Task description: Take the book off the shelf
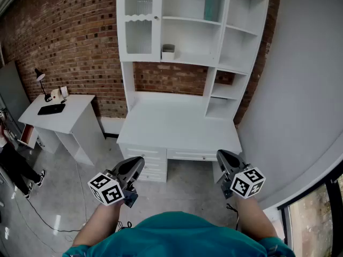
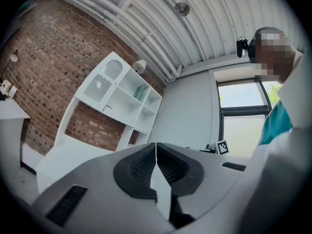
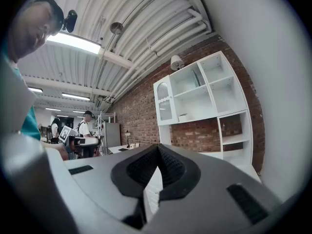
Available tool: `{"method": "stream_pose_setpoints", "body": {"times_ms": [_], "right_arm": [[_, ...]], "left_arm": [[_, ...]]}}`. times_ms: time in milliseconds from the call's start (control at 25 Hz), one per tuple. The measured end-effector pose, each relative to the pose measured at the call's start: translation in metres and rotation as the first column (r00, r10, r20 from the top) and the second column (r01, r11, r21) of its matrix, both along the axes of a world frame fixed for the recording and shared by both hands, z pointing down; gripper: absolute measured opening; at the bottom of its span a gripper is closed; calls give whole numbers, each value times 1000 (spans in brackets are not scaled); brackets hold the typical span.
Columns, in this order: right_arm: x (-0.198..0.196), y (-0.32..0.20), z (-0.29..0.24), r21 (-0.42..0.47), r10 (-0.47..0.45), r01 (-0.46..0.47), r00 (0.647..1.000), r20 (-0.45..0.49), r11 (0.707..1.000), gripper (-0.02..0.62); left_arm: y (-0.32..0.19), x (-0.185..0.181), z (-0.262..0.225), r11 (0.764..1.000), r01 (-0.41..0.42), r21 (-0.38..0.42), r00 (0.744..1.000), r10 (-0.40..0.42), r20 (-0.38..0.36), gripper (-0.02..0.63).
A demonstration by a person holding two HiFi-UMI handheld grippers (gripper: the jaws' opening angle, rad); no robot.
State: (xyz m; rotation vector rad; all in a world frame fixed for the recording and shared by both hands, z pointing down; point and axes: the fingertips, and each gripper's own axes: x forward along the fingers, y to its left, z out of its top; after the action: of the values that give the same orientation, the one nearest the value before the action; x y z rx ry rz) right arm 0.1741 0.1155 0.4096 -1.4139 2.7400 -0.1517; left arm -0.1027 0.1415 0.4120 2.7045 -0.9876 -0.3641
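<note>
A teal book (image 1: 213, 3) stands upright on the top shelf of the white shelf unit (image 1: 187, 20) above a white desk (image 1: 177, 125). It also shows small in the left gripper view as the book (image 2: 140, 92) and as a thin leaning strip, the book (image 3: 196, 75), in the right gripper view. My left gripper (image 1: 138, 163) and right gripper (image 1: 222, 156) hang low in front of the desk's drawers, far below the book. Both are shut with nothing between the pads; the left gripper (image 2: 156, 152) and right gripper (image 3: 158, 155) show their jaws touching.
A small white container (image 1: 168, 51) sits on a middle shelf, and a glass (image 1: 143, 7) stands behind the cabinet door. A second white desk (image 1: 69, 119) at the left carries a lamp (image 1: 40, 79) and a black keyboard (image 1: 51, 109). A grey wall (image 1: 300, 90) runs along the right. People (image 3: 85, 128) stand far off.
</note>
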Motion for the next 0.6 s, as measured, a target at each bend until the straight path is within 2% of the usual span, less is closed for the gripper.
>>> {"method": "stream_pose_setpoints", "body": {"times_ms": [600], "right_arm": [[24,0,-3,-17,-17,17,1000,7,1000,21]], "left_arm": [[5,31,-4,1000,5,-3,1000,-5,-5,20]]}}
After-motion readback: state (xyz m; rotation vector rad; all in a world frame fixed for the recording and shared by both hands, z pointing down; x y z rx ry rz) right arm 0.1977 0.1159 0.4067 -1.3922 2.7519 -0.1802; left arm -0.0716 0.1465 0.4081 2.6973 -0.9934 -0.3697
